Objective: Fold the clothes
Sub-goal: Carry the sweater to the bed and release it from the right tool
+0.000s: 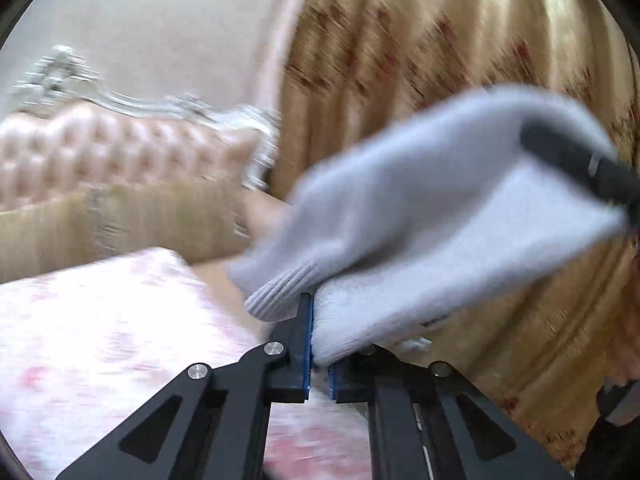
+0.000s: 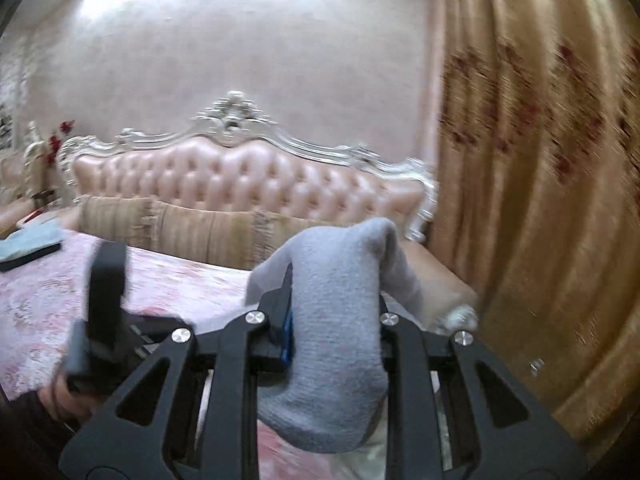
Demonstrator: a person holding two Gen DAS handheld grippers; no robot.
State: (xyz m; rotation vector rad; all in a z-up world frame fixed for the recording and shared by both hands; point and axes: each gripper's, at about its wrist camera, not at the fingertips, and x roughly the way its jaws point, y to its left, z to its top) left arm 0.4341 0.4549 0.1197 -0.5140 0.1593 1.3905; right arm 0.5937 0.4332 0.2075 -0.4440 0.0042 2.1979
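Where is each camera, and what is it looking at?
Left wrist: sits on the left gripper, shut on a grey sock, looking across the pink bed toward the curtain; the right gripper's tip shows.
Right wrist: sits on the right gripper, clamping the sock, facing the headboard; the left gripper and hand show.
Both share sock, bed, headboard, curtain.

From my right claw (image 2: 332,320), the sock (image 2: 340,320) hangs between its fingers, above the bed (image 2: 40,300). Pillows (image 2: 200,232) lie at twelve o'clock, the headboard (image 2: 240,176) behind them. The curtain (image 2: 540,200) hangs at three o'clock. My left claw (image 2: 104,304) sits at nine o'clock, pinching the sock's cuff.
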